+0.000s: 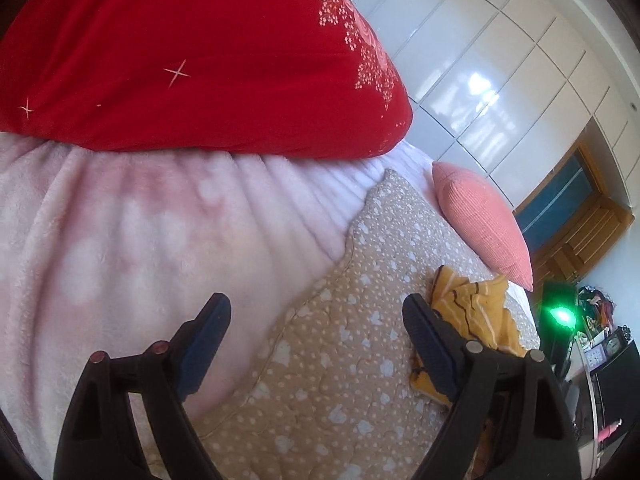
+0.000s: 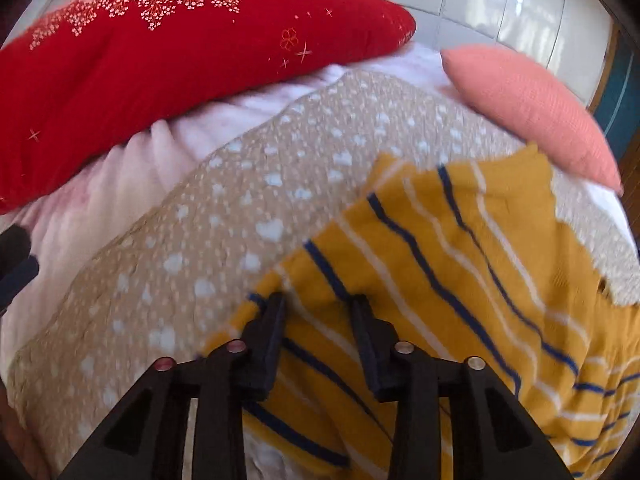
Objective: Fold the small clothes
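A mustard-yellow striped garment (image 2: 460,248), with navy and white lines, lies rumpled on a tan quilt (image 2: 240,220) dotted with white. My right gripper (image 2: 318,300) hovers at the garment's near-left edge. Its jaws stand partly apart with the striped cloth showing between them, and the pads are not pressed together. In the left wrist view the same garment (image 1: 480,312) lies to the right of my left gripper (image 1: 316,304). That gripper is wide open and holds nothing, above the quilt's (image 1: 360,248) scalloped border. Its right finger hides part of the garment.
A big red pillow (image 1: 200,60) lies at the back on a pale pink fleece blanket (image 1: 120,220). A salmon cushion (image 1: 480,220) rests beyond the garment. White wardrobe doors (image 1: 480,60) stand behind the bed. A cluttered desk with a clock (image 1: 600,352) is at far right.
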The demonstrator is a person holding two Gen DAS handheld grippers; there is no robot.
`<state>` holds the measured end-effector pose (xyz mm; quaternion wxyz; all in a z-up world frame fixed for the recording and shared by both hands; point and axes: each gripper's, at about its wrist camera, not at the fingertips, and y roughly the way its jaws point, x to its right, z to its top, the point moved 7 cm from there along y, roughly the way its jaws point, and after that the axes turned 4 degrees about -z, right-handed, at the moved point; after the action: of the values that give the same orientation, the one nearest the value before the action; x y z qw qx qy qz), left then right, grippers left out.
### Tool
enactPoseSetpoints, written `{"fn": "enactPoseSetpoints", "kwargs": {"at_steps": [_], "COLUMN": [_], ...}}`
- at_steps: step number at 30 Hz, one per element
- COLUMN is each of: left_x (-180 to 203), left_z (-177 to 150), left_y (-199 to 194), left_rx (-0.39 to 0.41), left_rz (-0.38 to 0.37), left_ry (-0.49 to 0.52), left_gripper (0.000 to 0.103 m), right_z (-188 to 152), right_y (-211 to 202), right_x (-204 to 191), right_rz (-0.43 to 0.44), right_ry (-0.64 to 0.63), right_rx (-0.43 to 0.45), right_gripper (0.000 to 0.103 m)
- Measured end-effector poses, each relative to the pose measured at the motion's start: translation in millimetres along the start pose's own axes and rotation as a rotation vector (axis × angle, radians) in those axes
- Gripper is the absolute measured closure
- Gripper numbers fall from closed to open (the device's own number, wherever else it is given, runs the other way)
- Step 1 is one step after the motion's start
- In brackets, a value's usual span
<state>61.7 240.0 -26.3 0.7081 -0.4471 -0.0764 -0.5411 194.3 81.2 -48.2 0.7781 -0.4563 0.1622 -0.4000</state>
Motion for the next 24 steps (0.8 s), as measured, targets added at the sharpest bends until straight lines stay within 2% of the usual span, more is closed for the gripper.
{"fn": "enactPoseSetpoints", "kwargs": {"at_steps": [2, 5, 8, 11, 15, 17, 20, 22, 24], "left_x": [1, 2, 3, 7, 16, 22, 33, 41, 51], "left_z": [0, 0, 1, 2, -2, -6, -12, -16, -21], "left_y": [0, -3, -7, -9, -7, -3, 1, 2, 3], "left_rx": [-0.004, 0.006, 0.024, 0.033, 0.027, 0.012, -0.006, -0.007, -0.009], "left_rz": [-0.004, -0.001, -0.003, -0.006, -0.007, -0.008, -0.006, -0.008, -0.006], "left_ry": [0.006, 0.012, 0.009, 0.022, 0.052, 0.066, 0.100, 0.129, 0.166], "left_gripper": [0.016, 0.016, 0.016, 0.016, 0.016, 0.016, 0.016, 0.016, 0.016], "right_z": [8, 23, 22, 2, -27, -34, -45, -53, -66], "right_y": [-9, -21, -18, 0, -4, -11, -21, -26, -29], "right_x": [3, 21, 45, 78, 129, 154, 190, 213, 239], "right_rz": [0.035, 0.069, 0.080, 0.070, 0.112, 0.076, 0.084, 0.129, 0.101], "right_ry": [-0.001, 0.074, 0.178, 0.282, 0.410, 0.442, 0.479, 0.513, 0.551], "right_rx": [0.033, 0.104, 0.099, 0.047, 0.079, 0.082, 0.084, 0.083, 0.069], "right_gripper": [0.061, 0.061, 0.057, 0.057, 0.066, 0.063, 0.063, 0.062, 0.059]}}
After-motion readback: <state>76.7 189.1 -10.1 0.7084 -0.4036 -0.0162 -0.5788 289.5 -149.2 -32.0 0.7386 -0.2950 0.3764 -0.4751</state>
